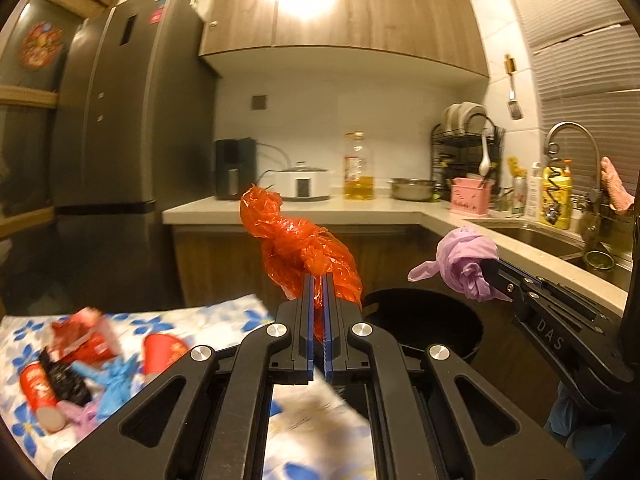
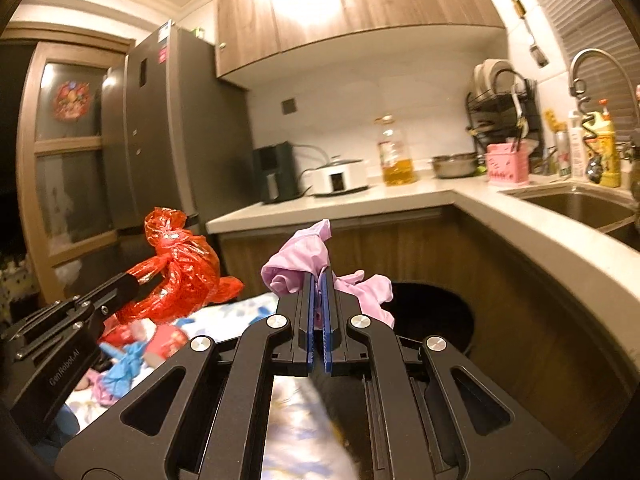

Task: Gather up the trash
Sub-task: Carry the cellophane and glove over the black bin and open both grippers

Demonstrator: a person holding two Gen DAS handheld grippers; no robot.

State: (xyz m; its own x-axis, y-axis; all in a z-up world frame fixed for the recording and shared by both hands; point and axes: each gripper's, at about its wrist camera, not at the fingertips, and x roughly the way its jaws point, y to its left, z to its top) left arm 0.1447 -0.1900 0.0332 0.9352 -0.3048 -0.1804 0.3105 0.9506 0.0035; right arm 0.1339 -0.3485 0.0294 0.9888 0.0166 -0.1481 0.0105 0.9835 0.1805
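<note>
On the far left, the table (image 1: 208,312) with the blue-flowered cloth is still carrying trash: red paper cups (image 1: 40,394), a black wrapper (image 1: 68,376), a crumpled blue glove (image 1: 114,378) and some pink pieces, all lying close together. To the right of this heap, the left hand-held gripper (image 1: 319,284) is holding a crumpled red plastic bag (image 1: 298,252); its jaws are standing narrow and are pinching a thin fold of the bag, while most of the bag is sticking up above the fingertips. Further right and lower, the black trash bin (image 1: 432,320) is standing open on the floor, beside the kitchen counter with the sink. On the right, the right hand-held gripper (image 2: 319,284) is holding a purple disposable glove (image 2: 304,264) in the same way, with narrow jaws closed on a small part of it and loose ends hanging at both sides. Both pieces are in the air, near the bin but, as far as I can judge, not yet over its opening. I think the step in hand is bringing both pieces to the bin. To do it well, each gripper should be going fully over the dark opening and a little down before the jaws are opening, because such light plastic can be drifting sideways or sticking to the pads. A small shake after opening may be helping. The two grippers should be keeping apart, so that they are not bumping over the bin.
</note>
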